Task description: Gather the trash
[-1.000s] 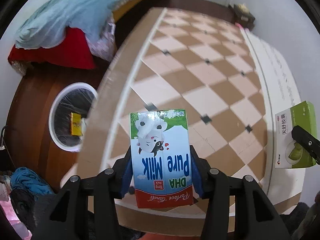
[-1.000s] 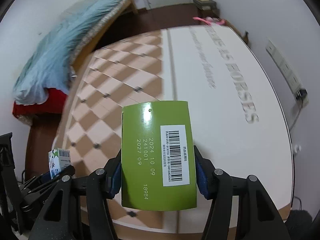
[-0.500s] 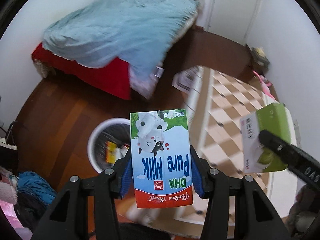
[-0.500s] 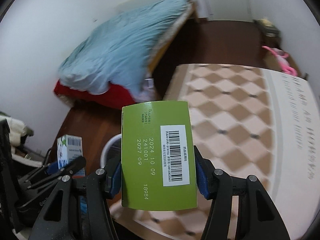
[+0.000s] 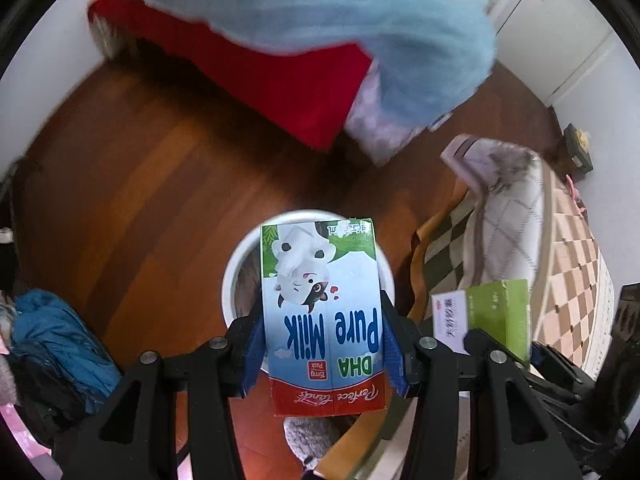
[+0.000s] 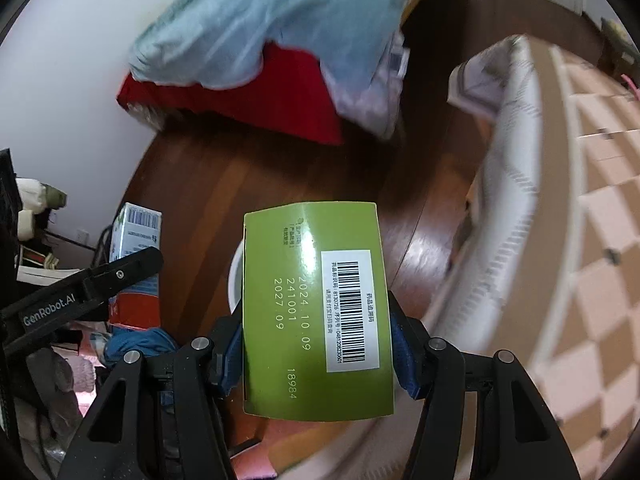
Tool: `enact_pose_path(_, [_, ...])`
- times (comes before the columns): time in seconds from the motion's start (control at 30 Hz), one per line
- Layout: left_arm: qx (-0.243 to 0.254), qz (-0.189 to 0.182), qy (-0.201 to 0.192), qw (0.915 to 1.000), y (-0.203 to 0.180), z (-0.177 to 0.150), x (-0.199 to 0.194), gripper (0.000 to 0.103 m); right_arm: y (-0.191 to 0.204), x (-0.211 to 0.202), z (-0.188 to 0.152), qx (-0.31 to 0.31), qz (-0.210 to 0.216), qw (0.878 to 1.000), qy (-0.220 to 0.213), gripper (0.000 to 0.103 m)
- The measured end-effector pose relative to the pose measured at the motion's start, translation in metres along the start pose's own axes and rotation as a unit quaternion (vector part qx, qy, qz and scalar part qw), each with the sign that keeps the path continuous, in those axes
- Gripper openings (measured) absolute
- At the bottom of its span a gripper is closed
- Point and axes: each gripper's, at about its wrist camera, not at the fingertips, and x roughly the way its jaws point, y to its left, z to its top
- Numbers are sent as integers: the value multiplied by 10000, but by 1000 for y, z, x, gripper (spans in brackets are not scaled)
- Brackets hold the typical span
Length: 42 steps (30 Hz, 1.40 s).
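Note:
My left gripper [image 5: 322, 346] is shut on a blue-and-white milk carton [image 5: 320, 312], held upside down. Right behind the carton stands a round white trash bin [image 5: 236, 272] on the wood floor; most of its opening is hidden by the carton. My right gripper [image 6: 316, 344] is shut on a green medicine box [image 6: 312, 304] with a barcode label. A sliver of the white trash bin [image 6: 236, 276] shows at that box's left edge. The green box [image 5: 496, 312] also appears low right in the left wrist view, and the milk carton [image 6: 136, 240] at left in the right wrist view.
A bed with a light blue blanket [image 5: 340, 12] and red sheet [image 5: 280, 80] fills the far side. The table with a checkered cloth [image 5: 572, 260] lies to the right, its cloth hanging over the edge. Blue clothing [image 5: 56, 340] is piled on the floor at left.
Both grippers swung left, away from the table, and now hover over the floor by the white bin. The bin has grown larger and sits directly behind the carton. Both grips are unchanged.

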Motion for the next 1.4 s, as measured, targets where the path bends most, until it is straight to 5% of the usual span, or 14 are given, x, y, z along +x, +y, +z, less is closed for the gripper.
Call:
enact_pose_path(0.2, [-312,-336,618,9970,22,23,47,48,8,66,20,70,-22,9993,361,65])
enact_pose_path(0.33, [-478,-339,513,9970,38,30,53,96,3,88,28,297,93,9979,566,91])
enact_pose_path(0.57, [-332,606,3,9976,60,7,22,97,4,76,20,184,-193,9986,466,103])
enact_pose_path(0.7, [-215,1090,-367,9931,60,-29,-13,97,21,41,-1,-268,-599,9975,265,103])
enact_pose_path(0.93, [-42,1268,-843,9883,42,-80,-76,97,35,-34,-46,-681,-941,9932,-3,103])
enact_pose_path(1.4, [318,877,-1786,9795,-3,-175,-214,97,50,-203,-146,-882,-288,9919,-869,103])
